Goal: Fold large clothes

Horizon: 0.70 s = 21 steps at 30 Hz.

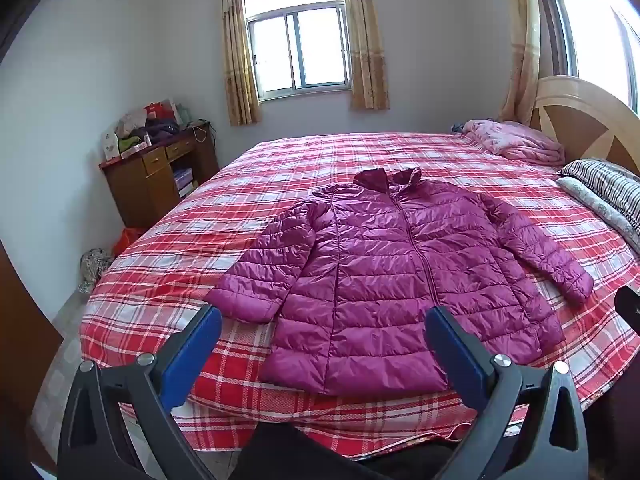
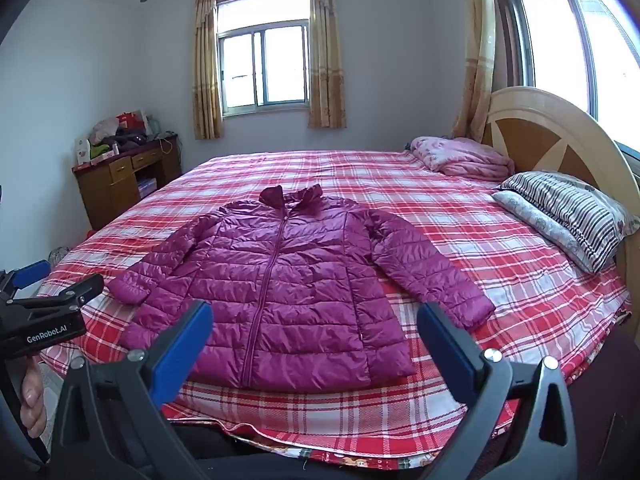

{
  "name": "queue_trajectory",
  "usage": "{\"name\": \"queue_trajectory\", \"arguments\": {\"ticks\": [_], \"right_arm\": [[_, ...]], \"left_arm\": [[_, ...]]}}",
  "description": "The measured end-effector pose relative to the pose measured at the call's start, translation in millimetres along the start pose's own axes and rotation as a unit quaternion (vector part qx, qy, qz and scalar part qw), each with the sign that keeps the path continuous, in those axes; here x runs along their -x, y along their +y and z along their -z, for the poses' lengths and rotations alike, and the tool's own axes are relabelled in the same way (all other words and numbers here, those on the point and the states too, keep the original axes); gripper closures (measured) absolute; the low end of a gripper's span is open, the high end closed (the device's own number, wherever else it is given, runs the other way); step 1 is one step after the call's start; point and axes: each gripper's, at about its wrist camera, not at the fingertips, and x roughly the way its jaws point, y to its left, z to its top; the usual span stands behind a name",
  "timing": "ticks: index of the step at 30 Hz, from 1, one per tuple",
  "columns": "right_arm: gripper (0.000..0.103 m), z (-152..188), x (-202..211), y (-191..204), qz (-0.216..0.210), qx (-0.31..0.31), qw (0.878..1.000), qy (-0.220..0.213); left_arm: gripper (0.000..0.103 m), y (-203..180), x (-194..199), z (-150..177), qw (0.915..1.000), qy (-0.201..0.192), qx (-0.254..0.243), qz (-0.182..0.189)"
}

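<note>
Jacket [image 1: 384, 276] flat on bed [image 1: 200, 232], beyond both spread jaws.

"GenRobot.AI" in white on left claw [image 2: 24, 280] body

A magenta quilted puffer jacket [image 1: 384, 276] lies flat, front up and zipped, on the bed's [image 1: 280, 160] plaid cover, hem near the foot edge, collar toward the far edge, both sleeves angled outward.

Black gripper frames [image 1: 324, 344] [image 2: 316, 340] carry blue jaws, silver screws and white "GenRobot.AI" lettering.
</note>
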Motion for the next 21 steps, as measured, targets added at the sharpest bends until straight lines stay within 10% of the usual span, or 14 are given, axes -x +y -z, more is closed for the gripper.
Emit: {"name": "queue_trajectory", "arguments": {"ticks": [21], "right_arm": [[0.0, 6.9, -7.2, 2.1, -0.003, 0.002, 1.0, 0.01]], "left_arm": [[0.001, 7.4, -3.2, 2.6, 0.9999, 0.002, 0.015, -0.002]]}}
